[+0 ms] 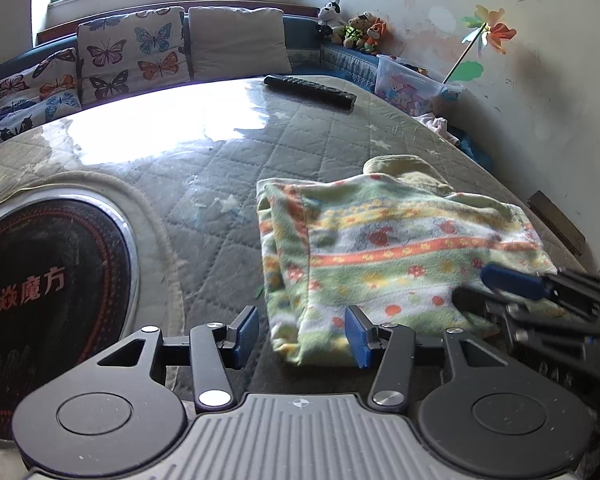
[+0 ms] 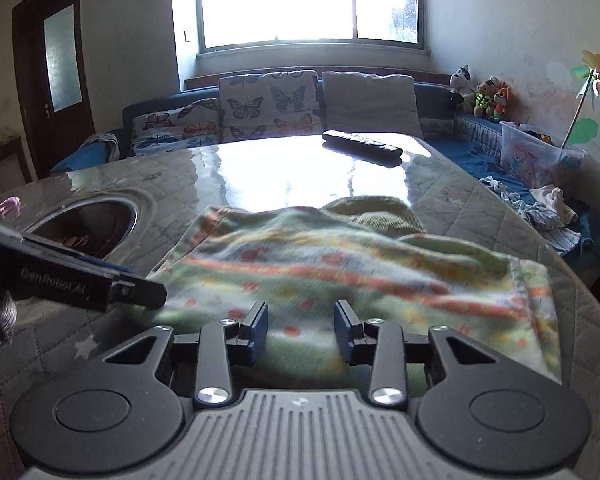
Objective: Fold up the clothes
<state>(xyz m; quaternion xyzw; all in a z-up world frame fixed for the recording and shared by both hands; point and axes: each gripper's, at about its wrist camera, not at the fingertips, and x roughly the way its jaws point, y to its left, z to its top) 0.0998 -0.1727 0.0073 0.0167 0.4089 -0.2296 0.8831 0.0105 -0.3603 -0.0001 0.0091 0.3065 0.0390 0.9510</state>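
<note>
Fleece garment point(image 1: 384, 248), striped green/orange/yellow w/ small mushroom and flower print, lies on the quilted tabletop point(image 1: 228, 168) under a glossy clear cover, toward its right side. Appears partly folded: left edge doubled over into a thick roll, a plain olive part (hood or collar, can't tell which) poking out at the far end. Surface lumpy, not flat; right edge ragged.

Left claw point(image 1: 302, 332) sits at the near-left corner of the garment, jaws partway apart, one blue pad over cloth, the other over bare tabletop. Nothing pinched. Right claw point(image 2: 302, 330) hovers over the near edge, jaws also partway apart, cloth below the gap but not clamped. Neither holds anything, per both views.

Risks noted:
- Fleece is thick and springy; the doubled left edge prob. opens back up if pressed only at one point.
- A claw closing now could catch just the top layer, dragging it and skewing the fold.
- Glossy cover is slick; whole garment may slide rather than crease when pulled.
- Claws close together at the near edge; collision likely if both close in on the same corner.
- Remote point(image 1: 310, 90) at the far end and recessed round burner point(image 1: 48, 280) at left: well apart from the garment, low concern.
</note>
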